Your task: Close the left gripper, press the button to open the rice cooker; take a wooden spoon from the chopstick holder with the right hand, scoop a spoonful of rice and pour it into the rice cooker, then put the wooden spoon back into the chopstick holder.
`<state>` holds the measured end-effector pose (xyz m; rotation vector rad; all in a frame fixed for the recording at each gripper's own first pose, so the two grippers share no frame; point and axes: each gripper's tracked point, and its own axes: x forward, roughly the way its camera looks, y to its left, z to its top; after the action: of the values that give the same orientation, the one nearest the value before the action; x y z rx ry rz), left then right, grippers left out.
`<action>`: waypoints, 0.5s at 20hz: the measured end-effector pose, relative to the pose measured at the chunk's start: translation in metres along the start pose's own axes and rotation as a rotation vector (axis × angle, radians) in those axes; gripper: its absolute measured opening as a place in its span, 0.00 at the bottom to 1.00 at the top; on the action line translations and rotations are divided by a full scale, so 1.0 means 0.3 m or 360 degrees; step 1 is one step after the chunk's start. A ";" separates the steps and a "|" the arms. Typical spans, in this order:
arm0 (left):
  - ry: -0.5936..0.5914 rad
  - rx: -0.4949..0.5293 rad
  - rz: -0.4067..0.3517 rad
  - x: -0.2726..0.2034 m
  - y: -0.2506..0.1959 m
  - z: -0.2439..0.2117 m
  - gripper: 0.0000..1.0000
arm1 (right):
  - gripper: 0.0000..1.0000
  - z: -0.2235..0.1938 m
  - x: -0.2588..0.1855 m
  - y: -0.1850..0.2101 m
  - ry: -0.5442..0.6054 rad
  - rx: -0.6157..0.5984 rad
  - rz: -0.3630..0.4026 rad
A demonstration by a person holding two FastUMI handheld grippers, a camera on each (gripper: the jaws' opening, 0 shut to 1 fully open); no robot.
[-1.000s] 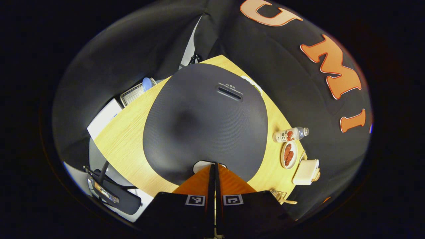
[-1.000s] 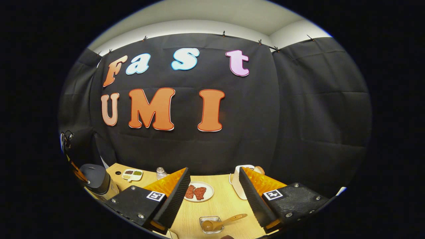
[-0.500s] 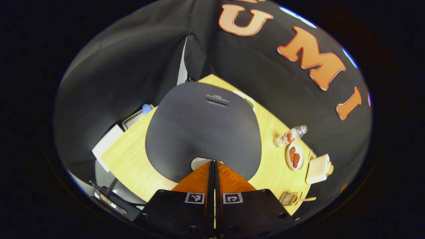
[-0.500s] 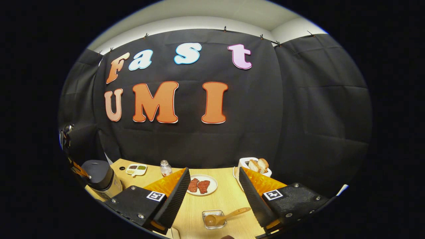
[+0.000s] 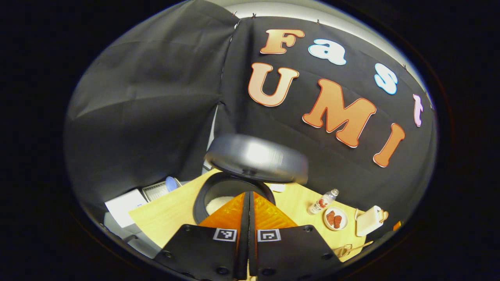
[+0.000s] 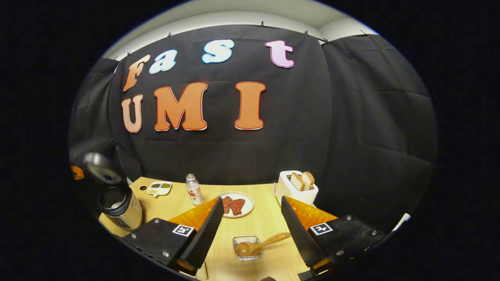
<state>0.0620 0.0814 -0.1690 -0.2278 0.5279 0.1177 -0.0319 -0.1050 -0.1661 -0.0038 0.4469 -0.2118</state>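
Observation:
The rice cooker (image 6: 119,208) stands at the table's left end with its lid (image 6: 97,167) swung up. In the left gripper view the lid (image 5: 256,158) is blurred above the open pot (image 5: 200,197), and something white lies inside. My left gripper (image 5: 247,194) is shut with nothing between its fingers, just in front of the pot's rim. The wooden spoon (image 6: 261,245) rests with its bowl in a small clear holder (image 6: 247,249), handle pointing right. My right gripper (image 6: 252,200) stands open above and behind that holder, holding nothing.
On the wooden table (image 6: 269,226) are a plate of meat (image 6: 234,205), a small bottle (image 6: 192,189), a white toaster with bread (image 6: 297,187) and a small divided dish (image 6: 158,188). A white rack and box (image 5: 154,190) sit beyond the table's left edge.
The cooker's lid has sprung up from shut to open. My left gripper has risen and tilted back from the button. The right gripper's view has shifted a little, bringing more of the table in.

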 end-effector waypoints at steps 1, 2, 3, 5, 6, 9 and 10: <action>-0.0077 0.0053 0.0000 -0.024 -0.025 0.032 0.05 | 0.92 -0.015 0.001 0.002 0.0018 -0.0011 0.0005; -0.0144 0.0103 -0.0015 -0.054 -0.057 0.069 0.07 | 0.92 -0.032 -0.002 -0.008 0.0034 -0.0014 0.0012; -0.0191 0.0160 -0.0034 -0.084 -0.093 0.090 0.22 | 0.92 -0.046 -0.001 -0.011 0.0053 -0.0009 0.0024; -0.0249 0.0255 -0.0085 -0.125 -0.163 0.105 0.32 | 0.92 -0.082 0.013 -0.013 0.0103 0.0007 0.0046; -0.0268 0.0280 -0.0108 -0.145 -0.185 0.110 0.29 | 0.92 -0.108 0.020 -0.012 0.0145 0.0016 0.0055; -0.0320 0.0355 -0.0171 -0.205 -0.265 0.120 0.36 | 0.91 -0.166 0.040 -0.057 0.0222 0.0045 0.0028; -0.0342 0.0385 -0.0174 -0.222 -0.285 0.119 0.41 | 0.91 -0.183 0.045 -0.075 0.0239 0.0051 0.0016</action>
<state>0.0365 0.0037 -0.0892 -0.0065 0.3110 -0.0288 -0.0481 -0.1273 -0.2204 0.0460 0.5931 -0.2103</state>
